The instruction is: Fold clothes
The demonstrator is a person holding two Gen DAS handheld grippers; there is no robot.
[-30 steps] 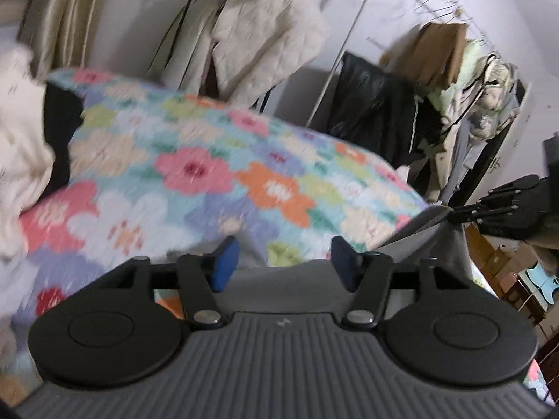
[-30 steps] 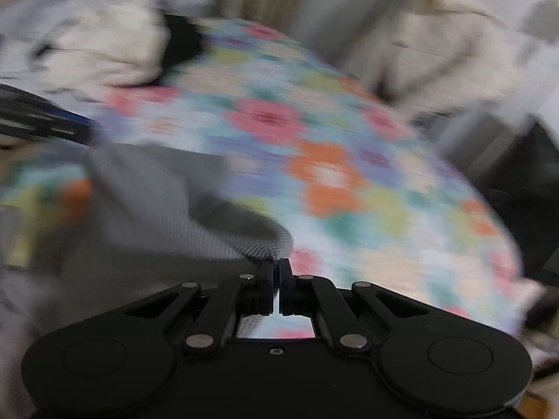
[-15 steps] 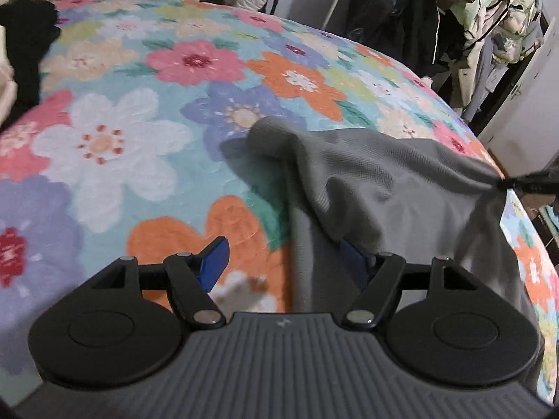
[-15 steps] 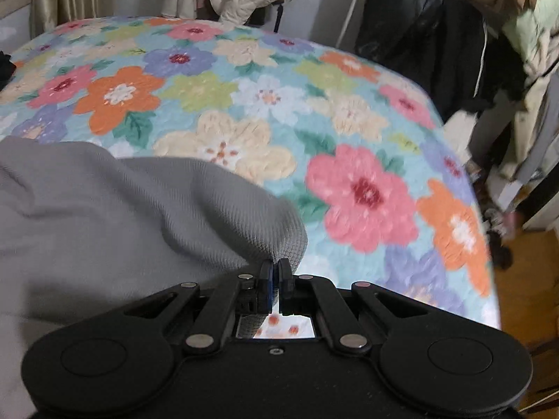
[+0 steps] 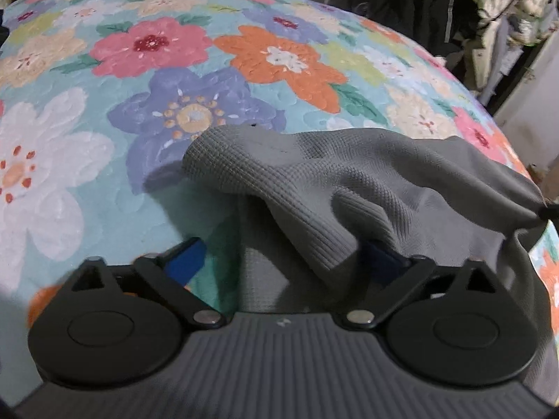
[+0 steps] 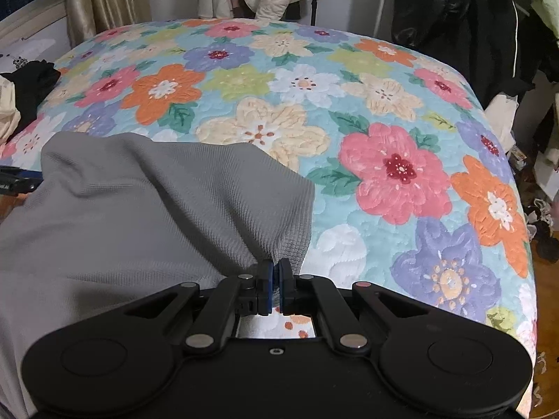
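While your right gripper (image 6: 276,276) pinches the grey garment (image 6: 157,209), it drapes over the floral bedspread (image 6: 384,122).
Your left gripper (image 5: 283,262) is spread wide, a fold seemingly resting on one finger.

A: We see the left gripper (image 5: 284,262) as ribbed grey plastic behind the jaws, with black linkages and blue pads.

B: We see the right gripper (image 6: 276,274) all black, silver rivets at its pivots.
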